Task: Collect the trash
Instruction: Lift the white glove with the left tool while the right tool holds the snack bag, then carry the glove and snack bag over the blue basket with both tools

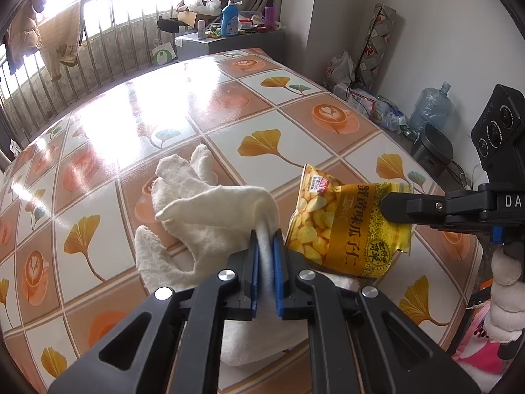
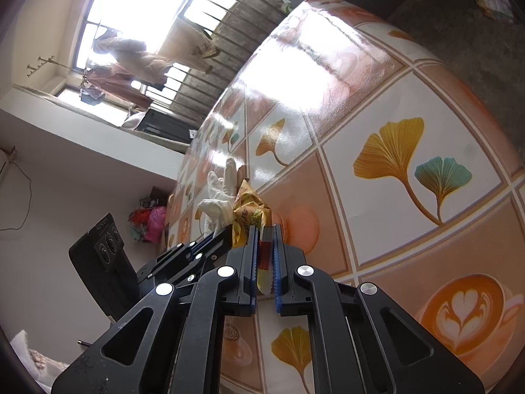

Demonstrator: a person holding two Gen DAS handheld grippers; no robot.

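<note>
The right tool (image 1: 388,208) is clamped on the yellow snack bag's (image 1: 347,229) edge, the bag tilted up off the counter (image 1: 279,124). Just beside it, on its left, the left tool (image 1: 266,239) pinches a white cotton glove (image 1: 203,210). Both pieces look ready to carry off.

I note the table cover (image 1: 137,115) is glossy, smooth vinyl-like sheet, throwing back window glare. The white glove (image 1: 210,207) reads as soft, nubby terry cloth, matt. The snack bag (image 1: 347,226) is shiny crinkled plastic film. My left gripper (image 1: 266,239) shows matt black plastic arms, bright metal pins, ridged blue pads.
</note>
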